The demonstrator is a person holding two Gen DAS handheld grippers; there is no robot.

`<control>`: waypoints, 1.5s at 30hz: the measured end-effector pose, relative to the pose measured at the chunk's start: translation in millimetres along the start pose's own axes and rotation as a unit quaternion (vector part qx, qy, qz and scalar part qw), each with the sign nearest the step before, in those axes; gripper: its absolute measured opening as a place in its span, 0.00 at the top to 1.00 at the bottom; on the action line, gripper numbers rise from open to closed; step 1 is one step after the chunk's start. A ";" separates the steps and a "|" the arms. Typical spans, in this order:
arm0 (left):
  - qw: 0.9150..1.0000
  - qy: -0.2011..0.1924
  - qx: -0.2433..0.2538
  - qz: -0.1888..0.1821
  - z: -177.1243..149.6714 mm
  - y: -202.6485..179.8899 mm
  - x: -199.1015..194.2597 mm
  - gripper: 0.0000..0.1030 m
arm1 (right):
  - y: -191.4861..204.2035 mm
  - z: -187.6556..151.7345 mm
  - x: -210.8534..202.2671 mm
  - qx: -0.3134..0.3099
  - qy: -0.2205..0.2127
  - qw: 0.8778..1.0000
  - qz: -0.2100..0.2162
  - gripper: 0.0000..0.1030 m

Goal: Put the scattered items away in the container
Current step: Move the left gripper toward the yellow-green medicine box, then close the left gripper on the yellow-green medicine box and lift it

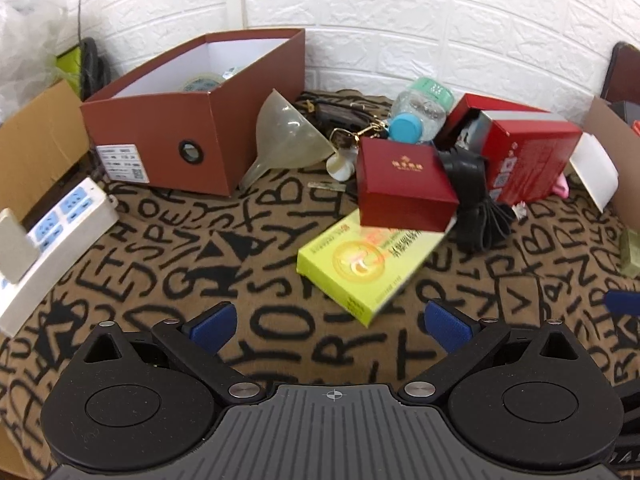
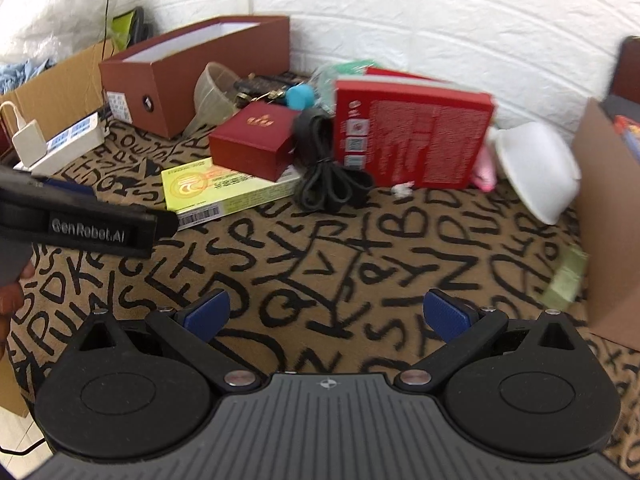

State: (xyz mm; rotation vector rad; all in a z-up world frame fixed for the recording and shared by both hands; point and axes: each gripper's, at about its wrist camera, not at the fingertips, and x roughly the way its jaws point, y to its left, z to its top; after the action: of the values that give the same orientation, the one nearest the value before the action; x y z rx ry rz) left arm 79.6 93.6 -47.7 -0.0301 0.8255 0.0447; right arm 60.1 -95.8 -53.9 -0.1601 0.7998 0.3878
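A brown shoebox [image 1: 160, 128] [image 2: 188, 76] stands open at the back left, with a tape roll [image 1: 202, 82] inside. Scattered right of it lie a translucent funnel [image 1: 288, 136] [image 2: 212, 92], a dark red gift box [image 1: 404, 184] [image 2: 256, 140] resting on a yellow-green flat box [image 1: 360, 264] [image 2: 224, 188], a black cable bundle [image 1: 480, 208] [image 2: 324, 168], a large red carton [image 1: 524, 148] [image 2: 412, 136] and a bottle with a blue cap [image 1: 416, 116]. My left gripper [image 1: 332, 326] is open above the cloth, just short of the yellow-green box. My right gripper [image 2: 326, 314] is open over bare cloth.
A letter-patterned brown cloth [image 2: 320, 248] covers the surface. A white power strip [image 1: 52, 236] [image 2: 64, 144] lies at the left by a cardboard flap [image 1: 36, 136]. A white bowl [image 2: 536, 168] and a cardboard box [image 2: 612, 216] sit at the right. The white brick wall [image 1: 400, 20] closes the back.
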 end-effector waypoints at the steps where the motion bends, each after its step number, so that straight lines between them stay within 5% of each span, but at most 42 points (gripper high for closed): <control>1: 1.000 0.000 0.001 -0.004 2.7 2.1 3.6 0.00 | 2.2 2.0 4.5 -0.002 0.003 1.000 0.005 0.01; 9: 0.997 0.010 0.028 -0.066 21.8 6.6 34.1 0.00 | 17.9 13.6 40.1 -0.017 0.027 0.999 0.035 0.01; 27: 0.986 0.044 0.052 -0.154 41.5 17.2 74.3 0.03 | 42.7 34.1 73.5 -0.040 -0.013 0.993 0.112 0.04; 36: 0.982 0.050 0.080 -0.160 38.7 2.1 65.8 0.20 | 55.8 37.1 77.0 -0.069 -0.031 0.990 0.117 0.30; 45: 0.979 0.058 0.052 -0.190 22.1 -13.8 31.7 0.24 | 43.6 22.4 35.3 -0.059 -0.033 0.990 0.120 0.51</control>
State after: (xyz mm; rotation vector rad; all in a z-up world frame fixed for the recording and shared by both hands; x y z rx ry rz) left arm 117.9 81.7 -55.9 -0.0915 0.9251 -0.3632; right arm 80.0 -39.6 -63.8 -0.1612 0.7325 0.6666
